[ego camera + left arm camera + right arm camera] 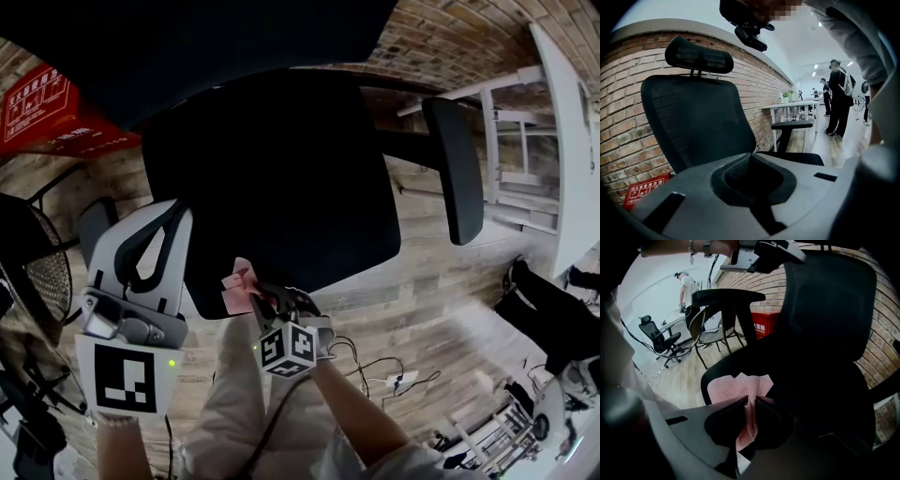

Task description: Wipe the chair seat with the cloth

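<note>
The black chair seat [281, 178] fills the middle of the head view, with its mesh backrest [693, 122] and headrest [698, 55] facing the left gripper view. My right gripper [750, 400] is shut on a pink cloth [736, 387], which lies spread on the seat's near front corner [239, 286]. In the head view the right gripper [261, 302] sits at that front edge. My left gripper [176, 214] hovers at the seat's left side, jaws together and holding nothing; its tips [751, 154] meet in front of the backrest.
One black armrest [455, 169] stands right of the seat, another [726, 296] on the far side. A red sign [47, 108] leans on the brick wall. A mesh chair [37, 272] stands left, a white desk [567, 141] right, cables [394, 370] on the floor. People [839, 98] stand beyond.
</note>
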A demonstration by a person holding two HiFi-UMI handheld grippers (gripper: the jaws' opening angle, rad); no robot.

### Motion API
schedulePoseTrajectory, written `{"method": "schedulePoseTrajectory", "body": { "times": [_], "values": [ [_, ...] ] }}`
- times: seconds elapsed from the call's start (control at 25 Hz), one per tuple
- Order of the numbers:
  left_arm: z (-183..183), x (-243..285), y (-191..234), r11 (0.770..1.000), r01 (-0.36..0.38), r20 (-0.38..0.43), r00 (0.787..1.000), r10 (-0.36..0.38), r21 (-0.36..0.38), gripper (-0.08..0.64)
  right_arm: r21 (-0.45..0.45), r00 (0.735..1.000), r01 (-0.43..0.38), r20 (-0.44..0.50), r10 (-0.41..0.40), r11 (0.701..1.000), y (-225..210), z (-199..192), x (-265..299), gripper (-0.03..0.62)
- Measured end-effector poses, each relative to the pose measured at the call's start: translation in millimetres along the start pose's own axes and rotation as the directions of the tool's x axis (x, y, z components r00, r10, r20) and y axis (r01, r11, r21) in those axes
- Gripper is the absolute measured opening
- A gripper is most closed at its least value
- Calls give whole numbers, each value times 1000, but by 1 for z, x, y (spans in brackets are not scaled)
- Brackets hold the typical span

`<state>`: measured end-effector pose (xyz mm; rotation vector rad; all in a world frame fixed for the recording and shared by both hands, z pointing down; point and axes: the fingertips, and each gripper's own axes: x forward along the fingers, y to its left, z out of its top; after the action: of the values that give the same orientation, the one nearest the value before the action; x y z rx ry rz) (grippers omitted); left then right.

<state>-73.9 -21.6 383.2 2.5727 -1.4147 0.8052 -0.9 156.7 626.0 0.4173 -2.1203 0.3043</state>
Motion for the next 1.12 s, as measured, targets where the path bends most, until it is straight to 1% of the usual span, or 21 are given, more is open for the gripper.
{"method": "schedulePoseTrajectory", "body": {
  "times": [0.2,0.36,0.44,0.56,0.64,0.84,0.96,1.12],
  "values": [
    [13,16,-13,1000,17,6,1000,-17,12,18,9,995,85,-53,-85,996,-51,-36,-20,55],
    [23,30,-23,999,33,9,999,-33,19,18,46,981,166,-107,-160,985,-95,-72,-40,55],
    [29,36,-29,999,48,10,999,-48,27,18,67,970,213,-134,-202,975,-118,-90,-52,55],
    [35,46,-38,997,72,6,997,-72,41,18,114,948,289,-174,-267,951,-152,-116,-70,55],
    [39,52,-44,995,89,6,996,-89,55,18,128,935,327,-190,-301,936,-171,-130,-83,55],
    [49,62,-55,989,124,-2,992,-124,81,18,86,912,374,-216,-349,924,-205,-151,-111,55],
    [52,68,-55,987,134,-6,991,-134,88,18,106,900,402,-230,-371,909,-224,-162,-123,55],
    [57,70,-56,988,135,-2,991,-136,79,18,111,881,436,-256,-398,893,-243,-175,-138,55]
  ]
}}
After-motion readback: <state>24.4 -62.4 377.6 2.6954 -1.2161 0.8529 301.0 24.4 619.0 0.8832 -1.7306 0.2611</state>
